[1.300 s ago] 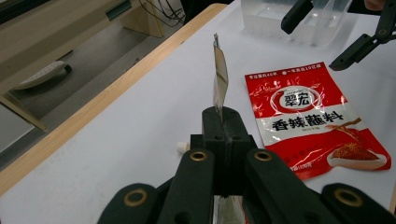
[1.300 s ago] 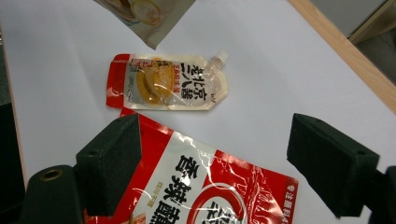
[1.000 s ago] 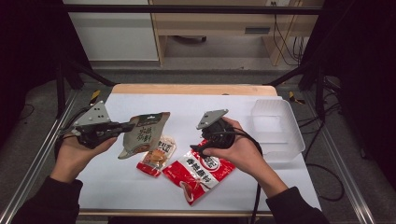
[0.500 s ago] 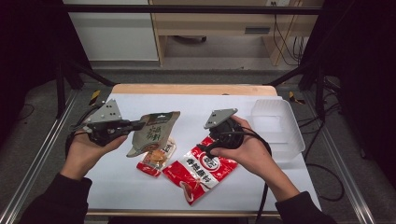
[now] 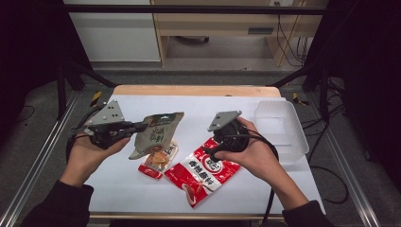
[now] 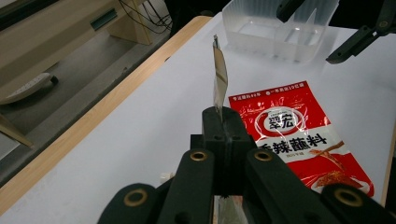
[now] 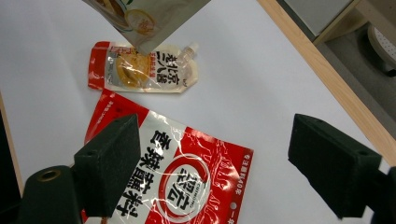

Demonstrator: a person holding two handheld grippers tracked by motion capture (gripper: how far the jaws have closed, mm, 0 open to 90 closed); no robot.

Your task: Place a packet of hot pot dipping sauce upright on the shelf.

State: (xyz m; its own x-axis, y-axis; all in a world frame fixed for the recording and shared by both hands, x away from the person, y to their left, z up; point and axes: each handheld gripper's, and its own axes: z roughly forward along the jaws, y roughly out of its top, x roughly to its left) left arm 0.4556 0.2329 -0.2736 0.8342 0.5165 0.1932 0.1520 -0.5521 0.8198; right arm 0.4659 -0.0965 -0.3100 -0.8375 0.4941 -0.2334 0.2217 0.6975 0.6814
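My left gripper [image 5: 141, 126] is shut on the edge of a grey-green pouch [image 5: 156, 133] and holds it just above the table; in the left gripper view this pouch [image 6: 219, 77] stands edge-on out of the shut gripper [image 6: 223, 122]. Below it lies a small spouted sauce pouch [image 5: 158, 161] [image 7: 140, 70]. My right gripper [image 5: 213, 150] [image 7: 222, 163] hovers open over a red seasoning packet [image 5: 203, 171] [image 7: 187, 179] [image 6: 299, 135], with nothing between its pads [image 7: 109, 163]. The held pouch [image 7: 144, 16] hangs at the top of the right gripper view.
A clear plastic container [image 5: 280, 127] [image 6: 275, 28] stands at the right of the white table [image 5: 123, 189]. The table's wooden far edge [image 5: 194, 90] borders a gap to a shelf. Metal frame rails run along both sides.
The left gripper has carried the grey-green pouch up and to the right, over the small sauce pouch. The right gripper has shifted slightly right and stays open.
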